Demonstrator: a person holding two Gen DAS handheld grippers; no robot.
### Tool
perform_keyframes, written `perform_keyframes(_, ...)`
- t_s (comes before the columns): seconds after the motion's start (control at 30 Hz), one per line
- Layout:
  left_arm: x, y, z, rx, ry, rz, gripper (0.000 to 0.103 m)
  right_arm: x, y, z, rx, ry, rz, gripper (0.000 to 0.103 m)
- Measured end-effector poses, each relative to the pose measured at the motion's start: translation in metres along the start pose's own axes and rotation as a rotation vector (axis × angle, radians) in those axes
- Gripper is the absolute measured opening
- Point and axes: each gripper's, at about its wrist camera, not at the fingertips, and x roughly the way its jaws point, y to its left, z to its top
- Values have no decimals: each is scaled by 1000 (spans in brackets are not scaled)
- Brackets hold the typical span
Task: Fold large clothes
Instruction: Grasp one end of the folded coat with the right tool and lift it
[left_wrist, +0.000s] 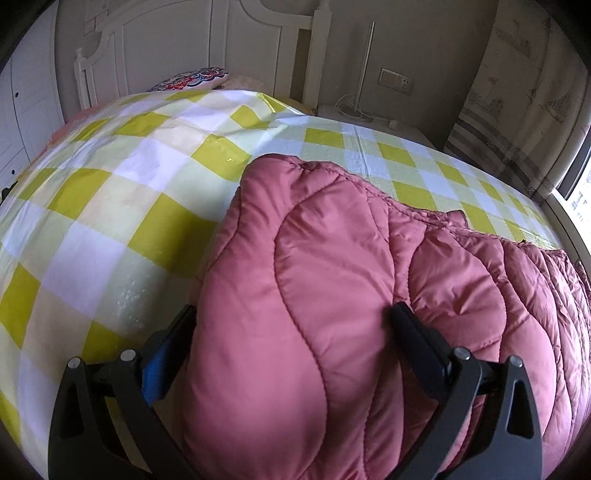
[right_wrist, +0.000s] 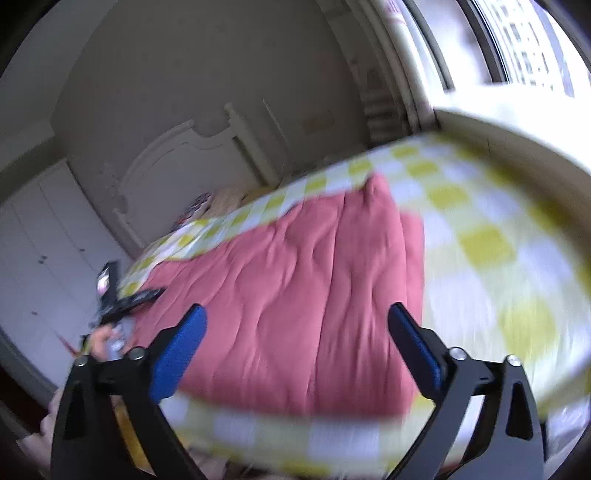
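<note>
A pink quilted down coat (left_wrist: 332, 280) lies on a bed with a yellow-and-white checked sheet (left_wrist: 110, 192). My left gripper (left_wrist: 291, 325) stands wide open, and a thick puffy fold of the coat fills the gap between its fingers. In the blurred right wrist view the coat (right_wrist: 295, 280) lies as a flat folded block on the sheet (right_wrist: 498, 258). My right gripper (right_wrist: 295, 325) is open and empty, held above the coat's near edge. The left gripper and the hand holding it (right_wrist: 122, 306) show at the coat's left edge.
A white headboard (left_wrist: 207, 48) and a patterned pillow (left_wrist: 192, 79) are at the far end of the bed. A white wardrobe (left_wrist: 22, 110) stands left. A nightstand with a lamp pole (left_wrist: 364, 74) and a curtained window (left_wrist: 535, 110) are on the right.
</note>
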Motion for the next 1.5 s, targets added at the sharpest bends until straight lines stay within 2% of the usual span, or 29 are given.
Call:
perform_keyframes(0.1, -1, 0, 0, 0, 0, 0, 101, -14, 0, -35, 27, 66, 50, 86)
perform_keyframes(0.2, -1, 0, 0, 0, -1, -1, 101, -11, 4, -56, 17, 104, 48, 86)
perform_keyframes(0.4, 0, 0, 0, 0, 0, -2, 101, 26, 0, -64, 109, 208, 37, 82)
perform_keyframes(0.53, 0, -1, 0, 4, 5, 6, 101, 41, 1, -54, 136, 140, -26, 83)
perform_keyframes(0.6, 2, -4, 1, 15, 14, 19, 101, 51, -4, -46, 223, 92, -26, 97)
perform_keyframes(0.63, 2, -5, 1, 18, 16, 25, 101, 59, -4, -41, 282, 66, -28, 99)
perform_keyframes(0.67, 2, -5, 1, 21, 17, 31, 101, 68, -2, -34, 320, 42, -60, 99)
perform_keyframes(0.77, 2, -6, 0, 25, 17, 34, 101, 98, 9, -18, 345, -3, -71, 99)
perform_keyframes(0.8, 2, -6, -1, 26, 17, 35, 101, 102, 11, -15, 356, -31, -67, 97)
perform_keyframes(0.83, 3, -5, -1, 27, 18, 37, 101, 105, 9, -13, 390, -85, -34, 87)
perform_keyframes(0.87, 3, -5, -1, 26, 18, 40, 101, 107, 3, -14, 439, -114, 12, 57)
perform_keyframes(0.9, 2, -5, -2, 24, 17, 43, 101, 109, -9, -18, 518, -135, 56, 46)
perform_keyframes(0.97, 2, -6, -2, 26, 11, 53, 101, 104, -20, -24, 558, -157, 123, 36)
perform_keyframes(1.03, 0, -13, -1, 52, 9, 77, 101, 92, -20, -29, 520, -178, 154, 35)
perform_keyframes(1.1, -11, -33, 5, 103, 5, 150, 101, 81, -15, -31, 466, -200, 154, 35)
perform_keyframes(1.13, -21, -42, 7, 108, -21, 161, 100, 74, -12, -31, 427, -219, 135, 35)
perform_keyframes(1.17, -38, -56, 9, 101, -72, 124, 100, 67, -11, -31, 403, -235, 121, 35)
perform_keyframes(1.2, -55, -74, 10, 96, -115, 55, 101, 57, -18, -30, 393, -250, 115, 35)
perform_keyframes(1.27, -74, -110, 9, 140, -158, 7, 101, 44, -20, -28, 381, -288, 100, 35)
perform_keyframes(1.37, -80, -183, -1, 308, -227, 89, 101, 22, -18, -26, 328, -337, 75, 35)
perform_keyframes(1.43, -52, -224, -11, 399, -158, 120, 101, 11, -9, -27, 265, -356, 59, 35)
perform_keyframes(1.5, -8, -248, -27, 450, -31, 135, 101, 5, 5, -28, 177, -347, 26, 35)
